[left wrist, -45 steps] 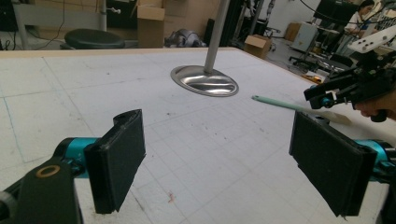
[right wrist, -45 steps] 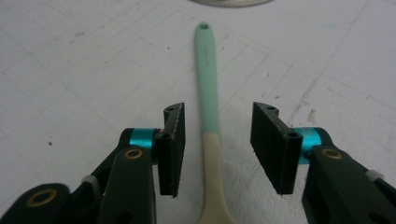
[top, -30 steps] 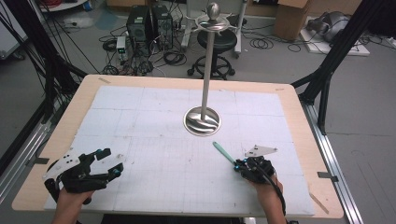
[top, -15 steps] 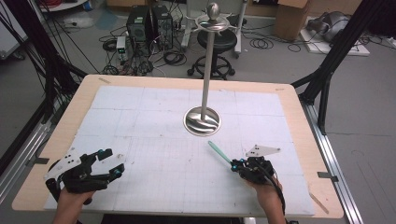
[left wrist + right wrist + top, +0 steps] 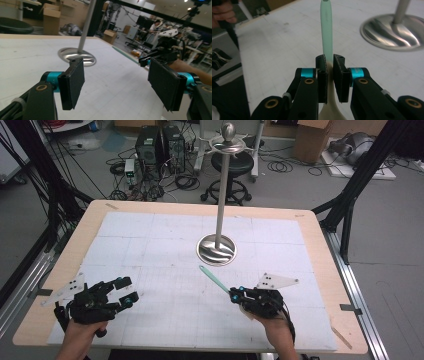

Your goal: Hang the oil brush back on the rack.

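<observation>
Spatula (image 5: 214, 278) clamped, stand base (image 5: 216, 249) near; table edges well apart.

The high view looks forward and down over the whole tabletop (image 5: 150, 225). Each tool's camera sits low and close behind its jaws; both share the steel stand (image 5: 77, 56).

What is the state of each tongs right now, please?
Left tongs: open, nothing between the jaws; they have just been closing a little.
Right tongs: shut on the mint-green spoon handle.
</observation>
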`<state>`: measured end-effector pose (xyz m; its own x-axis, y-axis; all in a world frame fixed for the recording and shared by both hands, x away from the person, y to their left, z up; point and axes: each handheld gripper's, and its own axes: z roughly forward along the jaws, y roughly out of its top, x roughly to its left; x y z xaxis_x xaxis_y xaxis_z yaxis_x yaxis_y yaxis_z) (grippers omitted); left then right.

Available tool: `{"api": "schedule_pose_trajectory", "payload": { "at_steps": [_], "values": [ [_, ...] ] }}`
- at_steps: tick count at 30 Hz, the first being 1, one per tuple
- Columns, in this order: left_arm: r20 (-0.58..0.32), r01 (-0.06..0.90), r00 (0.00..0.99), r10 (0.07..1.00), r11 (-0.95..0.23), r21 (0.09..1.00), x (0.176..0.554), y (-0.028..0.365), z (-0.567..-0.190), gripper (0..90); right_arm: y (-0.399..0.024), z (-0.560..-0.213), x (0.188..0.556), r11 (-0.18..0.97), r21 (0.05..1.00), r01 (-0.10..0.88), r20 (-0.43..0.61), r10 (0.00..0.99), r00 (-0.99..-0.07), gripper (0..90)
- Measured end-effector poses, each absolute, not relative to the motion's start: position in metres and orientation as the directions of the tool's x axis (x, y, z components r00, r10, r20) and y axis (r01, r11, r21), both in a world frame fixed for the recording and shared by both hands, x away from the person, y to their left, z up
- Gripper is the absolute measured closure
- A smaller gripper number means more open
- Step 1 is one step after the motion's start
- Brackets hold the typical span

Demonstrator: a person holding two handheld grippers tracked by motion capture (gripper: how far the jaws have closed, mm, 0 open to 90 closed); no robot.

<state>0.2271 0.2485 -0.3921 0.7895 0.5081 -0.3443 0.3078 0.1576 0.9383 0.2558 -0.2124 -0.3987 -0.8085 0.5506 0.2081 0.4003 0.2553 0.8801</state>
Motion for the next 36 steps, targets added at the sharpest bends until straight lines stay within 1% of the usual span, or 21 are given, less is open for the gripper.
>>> {"api": "schedule_pose_trajectory", "payload": {
  "at_steps": [1, 2, 3, 4, 6, 8, 12, 19, 20, 23, 25, 26, 27, 28, 29, 30, 31, 33, 34, 35, 36],
  "values": [
    [-0.354, 0.315, 0.795, 0.492, 0.164, 0.935, 0.228, 0.246, -0.391, 29.8, -0.212, -0.399, 0.256, 0.255, 0.880, 0.400, 0.208, 0.551, -0.808, 82.8],
    [-0.367, 0.324, 0.809, 0.459, 0.173, 0.930, 0.232, 0.240, -0.388, 29.5, -0.205, -0.395, 0.254, 0.249, 0.890, 0.382, 0.208, 0.524, -0.826, 82.8],
    [-0.367, 0.324, 0.809, 0.459, 0.173, 0.930, 0.232, 0.240, -0.388, 29.3, -0.205, -0.395, 0.254, 0.249, 0.890, 0.382, 0.208, 0.524, -0.826, 82.8],
    [-0.372, 0.326, 0.813, 0.448, 0.180, 0.928, 0.234, 0.237, -0.386, 29.2, -0.194, -0.389, 0.252, 0.243, 0.903, 0.355, 0.205, 0.483, -0.851, 82.8],
    [-0.378, 0.329, 0.821, 0.428, 0.186, 0.926, 0.237, 0.231, -0.383, 29.3, -0.190, -0.387, 0.251, 0.242, 0.906, 0.347, 0.204, 0.469, -0.859, 82.8],
    [-0.383, 0.335, 0.827, 0.412, 0.186, 0.924, 0.239, 0.226, -0.380, 29.6, -0.177, -0.379, 0.247, 0.236, 0.919, 0.316, 0.197, 0.419, -0.886, 82.8],
    [-0.381, 0.340, 0.847, 0.371, 0.172, 0.924, 0.242, 0.217, -0.375, 30.9, -0.167, -0.373, 0.244, 0.225, 0.932, 0.285, 0.187, 0.376, -0.908, 82.8],
    [-0.392, 0.352, 0.859, 0.328, 0.175, 0.919, 0.247, 0.201, -0.371, 33.3, -0.159, -0.372, 0.245, 0.178, 0.943, 0.281, 0.216, 0.316, -0.924, 82.8],
    [-0.388, 0.351, 0.867, 0.312, 0.169, 0.921, 0.249, 0.195, -0.369, 34.4, -0.156, -0.370, 0.245, 0.163, 0.947, 0.278, 0.224, 0.288, -0.931, 82.7],
    [-0.387, 0.350, 0.873, 0.296, 0.171, 0.921, 0.250, 0.189, -0.366, 37.0, -0.153, -0.370, 0.245, 0.156, 0.947, 0.281, 0.232, 0.271, -0.934, 82.7],
    [-0.384, 0.345, 0.881, 0.276, 0.181, 0.921, 0.251, 0.184, -0.363, 40.3, -0.152, -0.370, 0.245, 0.143, 0.948, 0.283, 0.242, 0.250, -0.938, 82.7],
    [-0.382, 0.342, 0.885, 0.266, 0.186, 0.921, 0.252, 0.182, -0.362, 44.3, -0.151, -0.370, 0.245, 0.130, 0.947, 0.295, 0.262, 0.226, -0.938, 82.7],
    [-0.382, 0.340, 0.889, 0.254, 0.193, 0.920, 0.252, 0.180, -0.361, 44.3, -0.151, -0.370, 0.245, 0.130, 0.947, 0.295, 0.262, 0.226, -0.938, 82.7],
    [-0.381, 0.340, 0.892, 0.242, 0.195, 0.920, 0.253, 0.178, -0.360, 48.0, -0.151, -0.370, 0.246, 0.119, 0.947, 0.297, 0.269, 0.206, -0.941, 82.7],
    [-0.376, 0.336, 0.897, 0.233, 0.192, 0.922, 0.253, 0.176, -0.359, 48.0, -0.151, -0.370, 0.246, 0.119, 0.947, 0.297, 0.269, 0.206, -0.941, 82.7],
    [-0.374, 0.335, 0.900, 0.223, 0.194, 0.922, 0.253, 0.175, -0.358, 51.9, -0.150, -0.370, 0.246, 0.111, 0.948, 0.299, 0.274, 0.193, -0.942, 82.7],
    [-0.369, 0.331, 0.904, 0.213, 0.194, 0.923, 0.253, 0.173, -0.357, 51.9, -0.150, -0.370, 0.246, 0.111, 0.948, 0.299, 0.274, 0.193, -0.942, 82.7],
    [-0.356, 0.320, 0.911, 0.206, 0.189, 0.928, 0.252, 0.171, -0.355, 56.8, -0.150, -0.370, 0.246, 0.106, 0.946, 0.305, 0.283, 0.181, -0.942, 82.7],
    [-0.350, 0.313, 0.914, 0.207, 0.188, 0.931, 0.252, 0.170, -0.354, 63.0, -0.149, -0.371, 0.246, 0.098, 0.948, 0.303, 0.284, 0.172, -0.943, 82.6],
    [-0.345, 0.310, 0.915, 0.209, 0.185, 0.933, 0.252, 0.170, -0.353, 63.0, -0.149, -0.371, 0.246, 0.098, 0.948, 0.303, 0.284, 0.172, -0.943, 82.6],
    [-0.334, 0.299, 0.918, 0.214, 0.180, 0.937, 0.251, 0.170, -0.351, 67.0, -0.149, -0.371, 0.246, 0.099, 0.948, 0.303, 0.284, 0.170, -0.944, 82.5]
  ]
}}
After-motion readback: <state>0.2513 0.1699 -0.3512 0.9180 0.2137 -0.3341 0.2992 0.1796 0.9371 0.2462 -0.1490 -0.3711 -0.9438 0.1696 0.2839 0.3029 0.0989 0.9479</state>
